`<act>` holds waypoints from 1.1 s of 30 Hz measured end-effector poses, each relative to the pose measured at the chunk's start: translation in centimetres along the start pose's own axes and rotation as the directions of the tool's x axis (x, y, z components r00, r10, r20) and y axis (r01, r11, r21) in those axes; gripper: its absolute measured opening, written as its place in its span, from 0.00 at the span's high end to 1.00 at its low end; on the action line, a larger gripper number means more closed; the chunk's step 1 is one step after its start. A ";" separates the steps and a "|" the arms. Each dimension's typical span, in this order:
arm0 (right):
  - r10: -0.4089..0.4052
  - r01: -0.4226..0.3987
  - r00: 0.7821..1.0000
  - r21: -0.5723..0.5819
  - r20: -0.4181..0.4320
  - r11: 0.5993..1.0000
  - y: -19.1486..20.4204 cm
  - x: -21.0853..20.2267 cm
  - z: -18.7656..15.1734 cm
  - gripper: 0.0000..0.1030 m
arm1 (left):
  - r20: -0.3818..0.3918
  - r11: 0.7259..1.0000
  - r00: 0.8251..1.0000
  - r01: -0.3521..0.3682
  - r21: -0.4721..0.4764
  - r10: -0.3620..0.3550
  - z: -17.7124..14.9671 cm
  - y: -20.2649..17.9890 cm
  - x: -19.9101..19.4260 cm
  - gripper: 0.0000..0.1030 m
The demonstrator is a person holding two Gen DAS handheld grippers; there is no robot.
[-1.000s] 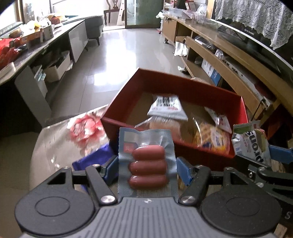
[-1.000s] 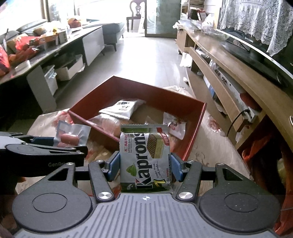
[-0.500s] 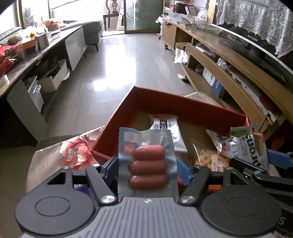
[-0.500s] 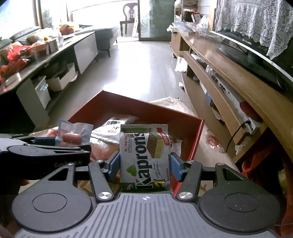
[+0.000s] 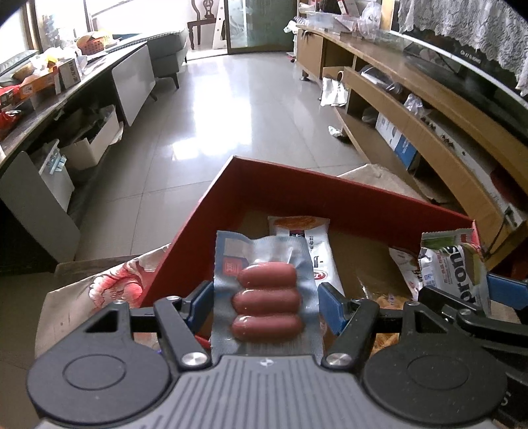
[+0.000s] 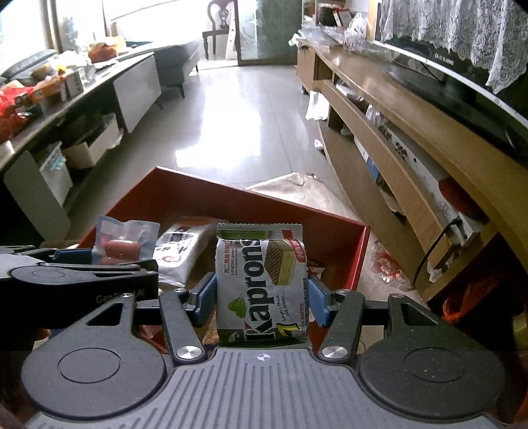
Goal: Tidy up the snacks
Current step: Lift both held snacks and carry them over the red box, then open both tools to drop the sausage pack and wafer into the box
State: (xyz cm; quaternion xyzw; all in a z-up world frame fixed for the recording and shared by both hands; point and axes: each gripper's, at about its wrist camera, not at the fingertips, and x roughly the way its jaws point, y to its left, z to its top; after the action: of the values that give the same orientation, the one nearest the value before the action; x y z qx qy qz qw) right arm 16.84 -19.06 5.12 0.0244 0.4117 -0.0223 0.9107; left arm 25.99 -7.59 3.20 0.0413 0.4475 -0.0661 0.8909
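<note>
Both hands carried forward over the red box (image 5: 330,194): left gripper (image 5: 265,297) clamped the sausage pack (image 5: 264,290), right gripper (image 6: 262,293) the wafer pack (image 6: 260,280). Next you needed to lower and release toward twelve o'clock.

A glossy tiled floor (image 5: 231,109) runs back to a dark wooden chair (image 5: 200,19) by a glass door (image 5: 260,24). Along one side stands a long wooden shelf unit (image 5: 412,109) under a lace cloth (image 6: 445,36); opposite, a cluttered grey counter (image 5: 66,89) with cardboard boxes (image 5: 89,145) beneath.
</note>
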 end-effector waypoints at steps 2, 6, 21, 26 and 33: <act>-0.003 0.003 1.000 0.002 -0.006 1.000 -0.1 0.5 0.0 0.38 | 0.000 1.000 1.000 -0.009 0.008 0.009 0.0 -0.2 0.4 0.31; 0.002 -0.002 1.000 0.010 -0.021 1.000 -0.4 1.1 -0.2 0.37 | -0.006 1.000 1.000 -0.014 0.011 0.014 0.0 -0.3 0.8 0.30; -0.009 0.009 0.999 -0.004 -0.042 1.000 -0.5 1.8 -0.4 0.33 | 0.001 1.000 1.000 -0.010 0.019 0.010 0.1 -0.1 0.4 0.29; -0.011 0.011 1.000 -0.012 -0.027 1.000 -0.4 1.2 -0.5 0.32 | 0.036 0.999 0.999 -0.022 0.035 0.021 0.0 0.1 -0.8 0.24; -0.014 0.013 1.000 -0.019 -0.013 1.000 -0.1 0.5 -0.6 0.30 | 0.041 1.000 0.999 -0.010 0.016 0.009 0.1 1.4 -1.7 0.23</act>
State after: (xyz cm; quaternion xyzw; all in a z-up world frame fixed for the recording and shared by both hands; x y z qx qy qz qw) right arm 16.74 -19.09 4.34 0.0130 0.4178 -0.0244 0.9081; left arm 25.26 -6.03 4.65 0.0491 0.4283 -0.0661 0.8999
